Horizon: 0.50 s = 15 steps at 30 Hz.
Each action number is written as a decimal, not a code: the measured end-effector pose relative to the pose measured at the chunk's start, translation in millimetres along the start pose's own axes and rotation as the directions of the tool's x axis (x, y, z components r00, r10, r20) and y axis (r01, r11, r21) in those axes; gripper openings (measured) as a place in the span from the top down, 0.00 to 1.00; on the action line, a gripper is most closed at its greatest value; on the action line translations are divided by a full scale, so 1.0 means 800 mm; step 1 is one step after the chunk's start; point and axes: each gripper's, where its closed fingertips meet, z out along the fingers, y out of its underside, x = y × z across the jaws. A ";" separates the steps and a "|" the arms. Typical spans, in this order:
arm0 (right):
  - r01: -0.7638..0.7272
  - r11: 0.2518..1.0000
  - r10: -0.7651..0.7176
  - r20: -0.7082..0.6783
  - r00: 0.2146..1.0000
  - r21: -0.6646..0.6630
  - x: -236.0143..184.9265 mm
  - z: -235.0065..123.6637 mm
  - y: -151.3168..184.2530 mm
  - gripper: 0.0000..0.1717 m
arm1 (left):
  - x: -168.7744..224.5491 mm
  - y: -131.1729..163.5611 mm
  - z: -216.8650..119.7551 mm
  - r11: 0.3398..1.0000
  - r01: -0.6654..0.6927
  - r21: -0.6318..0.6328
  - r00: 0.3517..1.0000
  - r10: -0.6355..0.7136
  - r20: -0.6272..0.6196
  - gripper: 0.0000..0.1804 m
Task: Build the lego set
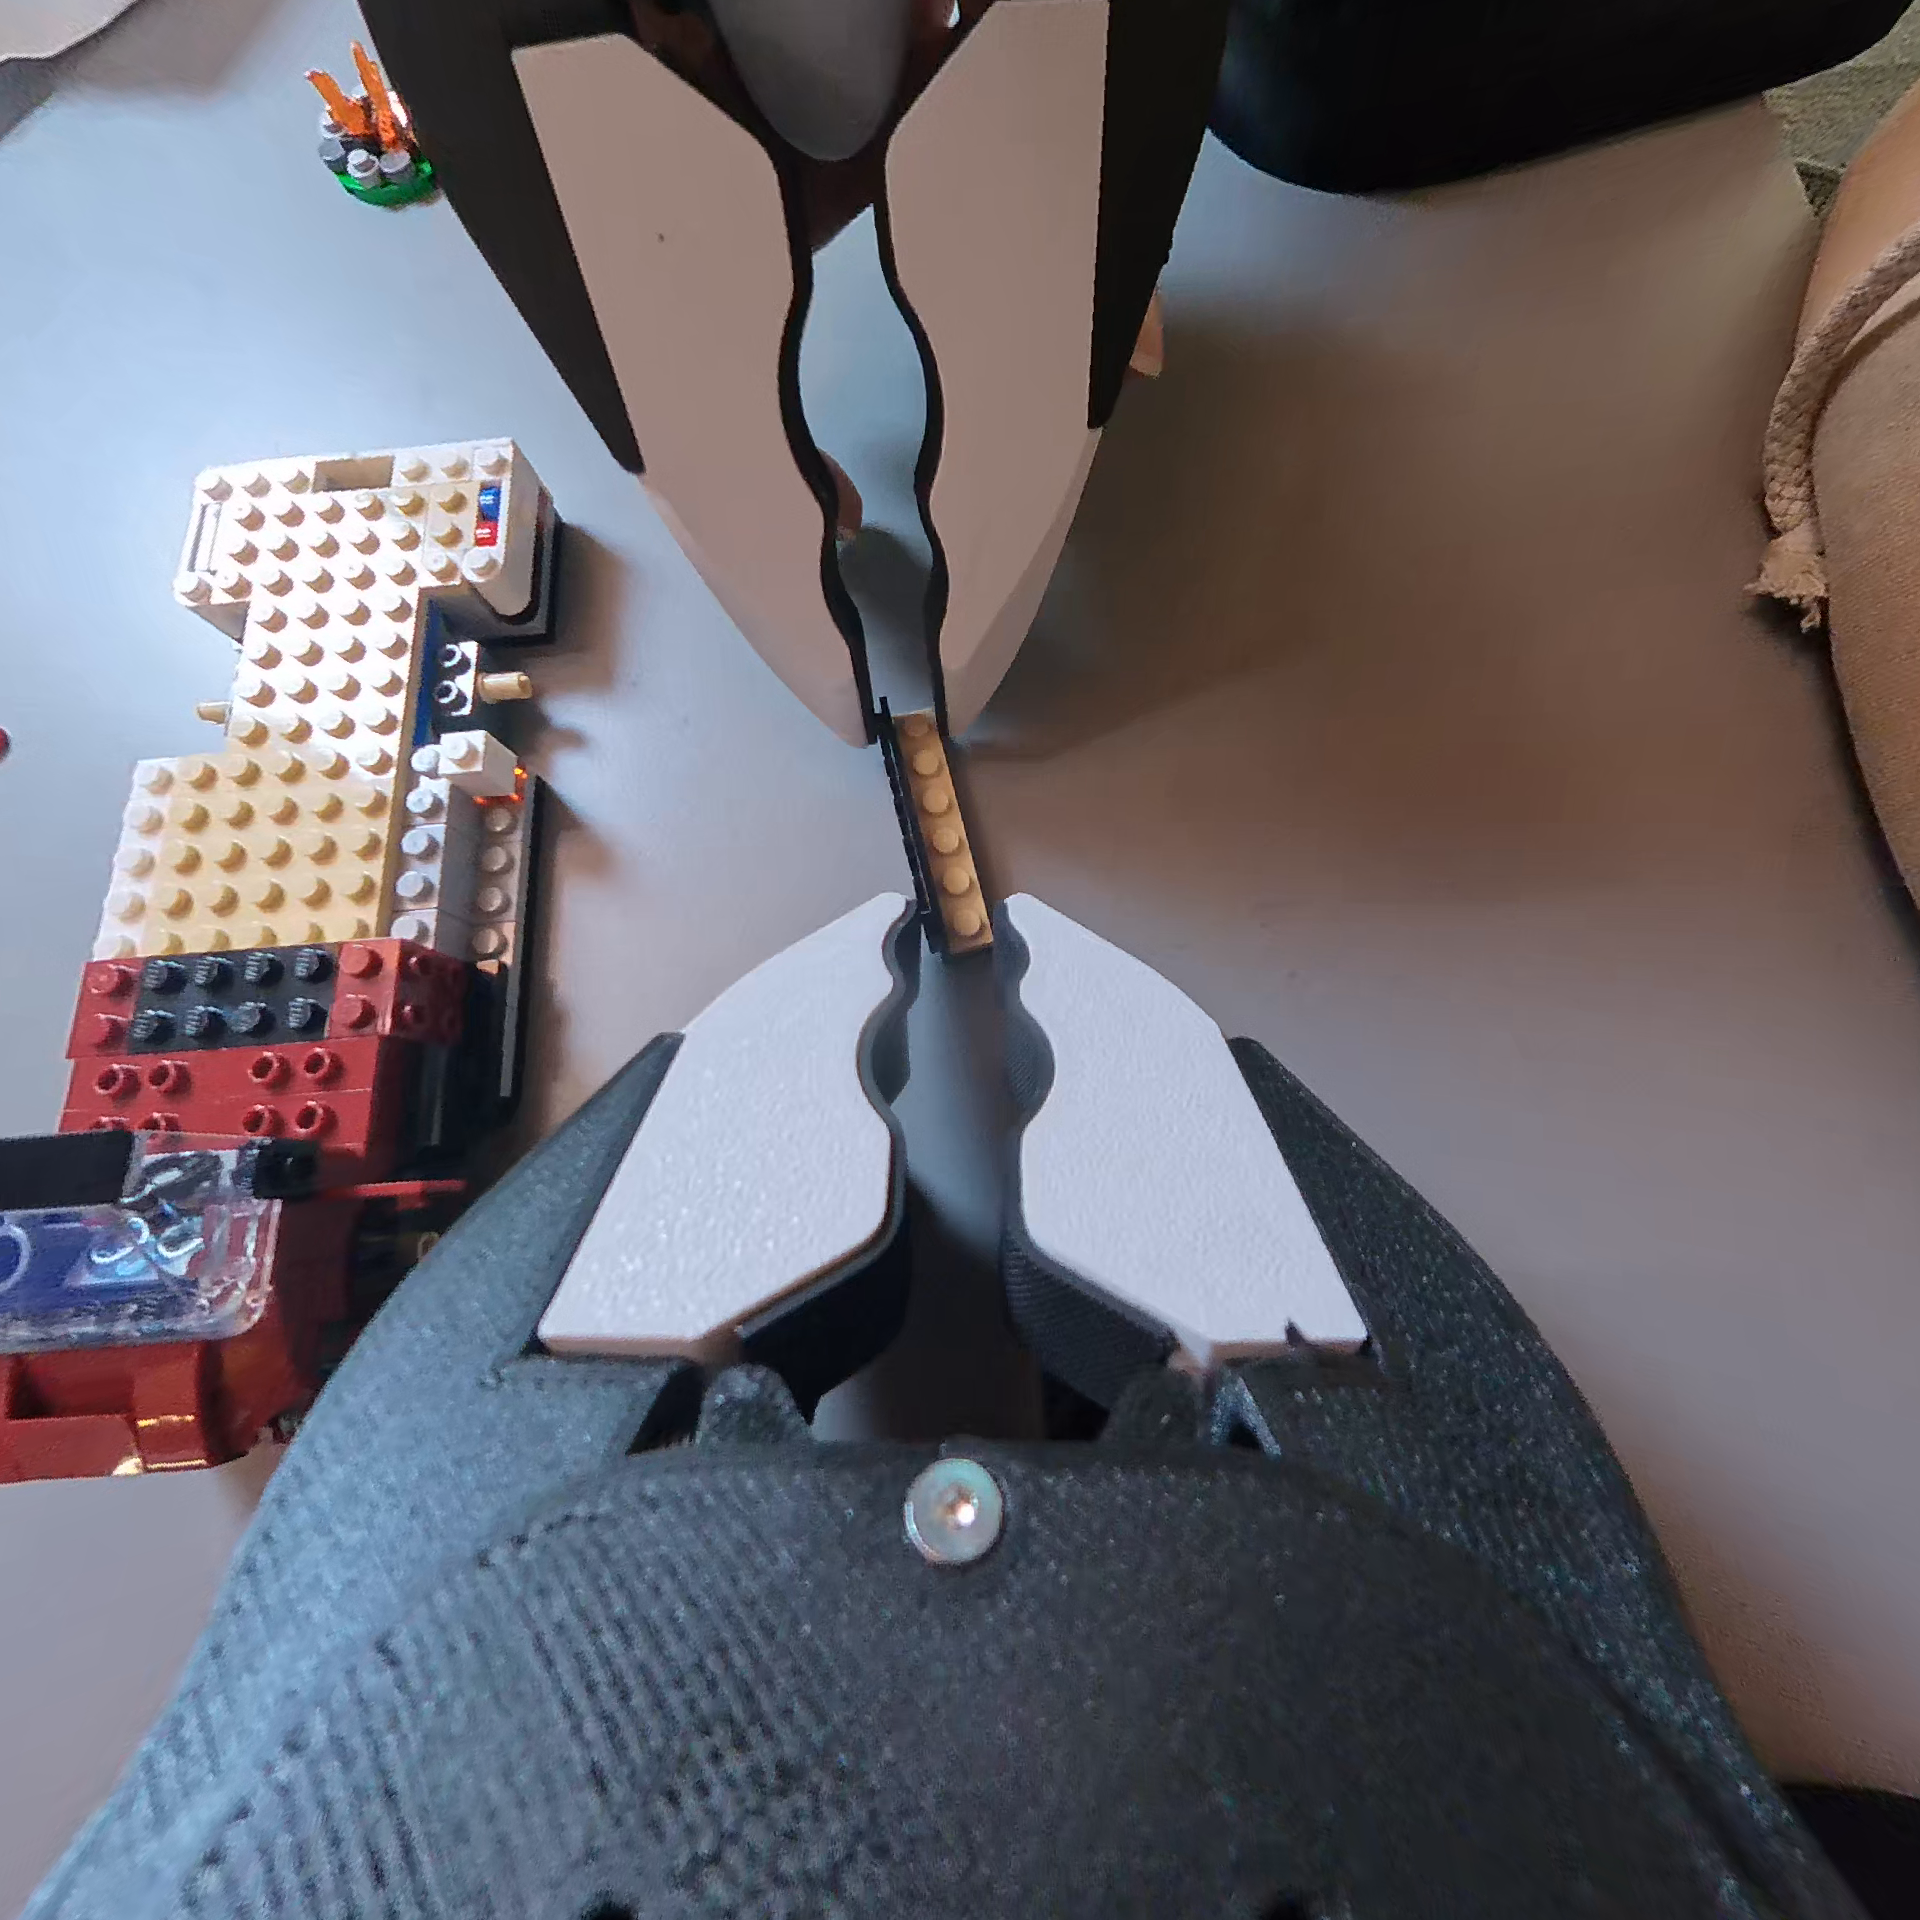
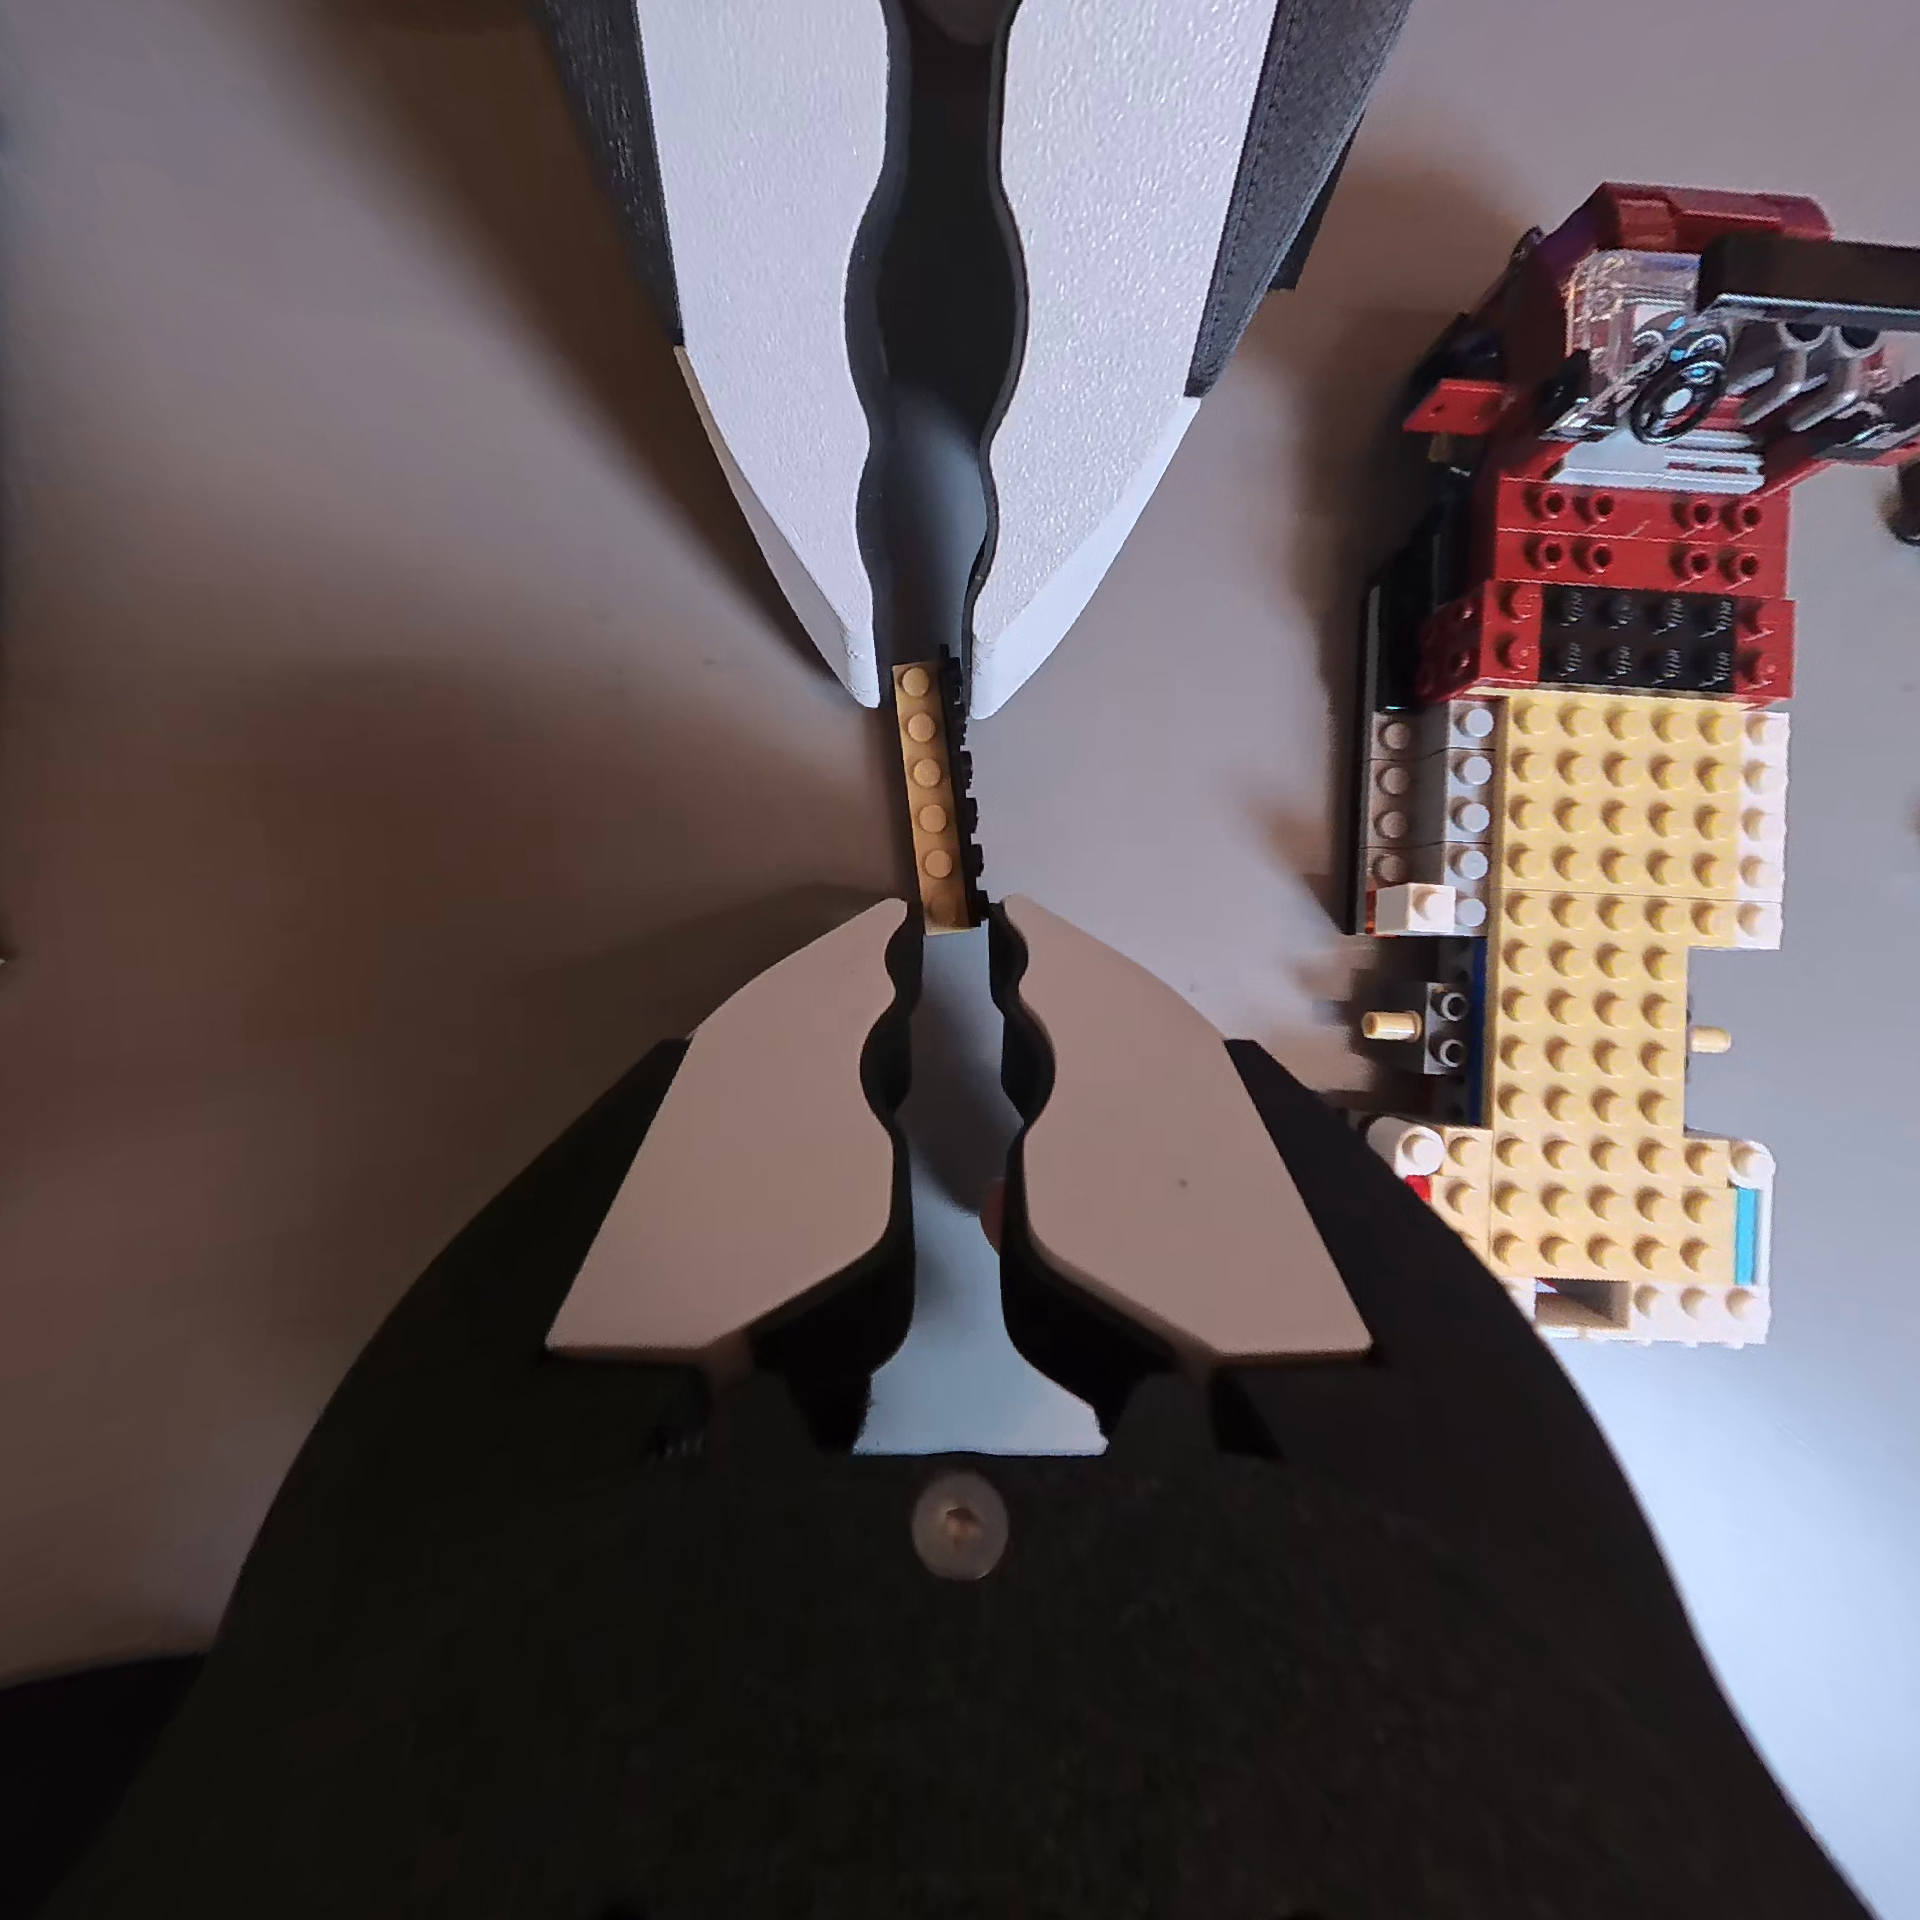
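Note:
A tan studded strip [image 1: 943, 831] with a thin black strip [image 1: 902, 821] along its side hangs above the grey table [image 1: 1351, 675], held at both ends. My left gripper [image 1: 958, 920] is shut on the near end. My right gripper [image 1: 909, 727] comes from the opposite side and is shut on the far end. In the right wrist view, the right gripper [image 2: 951, 914] clamps one end of the tan strip [image 2: 928, 790] and black strip [image 2: 971, 790]. The left gripper [image 2: 925, 686] clamps the other end.
A brick model [image 1: 301, 779] with tan, white, dark red and black parts and a clear windscreen lies on the table left of the grippers; in the right wrist view the model [image 2: 1600, 935] is on the right. A small green base with orange pieces [image 1: 374, 135] sits far left. A person's sleeve [image 1: 1860, 520] is at the right edge. My two grippers' fingertips are within a few centimetres of each other.

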 end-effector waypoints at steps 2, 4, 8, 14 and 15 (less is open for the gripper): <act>-0.006 1.000 0.006 0.004 1.000 -0.007 0.000 0.001 0.002 0.93 | 0.000 0.000 0.000 1.000 0.004 0.003 1.000 -0.004 0.000 0.92; -0.010 1.000 0.010 0.007 1.000 -0.005 0.000 0.001 0.002 0.92 | 0.000 -0.001 0.001 1.000 0.000 0.001 1.000 0.000 0.001 0.92; -0.011 1.000 0.011 0.011 1.000 -0.012 -0.001 0.001 0.002 0.90 | 0.000 -0.001 0.001 1.000 -0.002 -0.003 1.000 0.002 0.007 0.92; -0.010 1.000 0.010 0.033 0.999 0.006 0.001 -0.005 -0.009 0.89 | -0.002 0.000 0.001 1.000 -0.003 -0.005 1.000 0.003 0.015 0.92; -0.013 1.000 0.013 0.045 0.999 0.007 0.002 -0.007 -0.011 0.89 | -0.002 0.000 0.000 1.000 -0.004 -0.006 1.000 0.004 0.016 0.92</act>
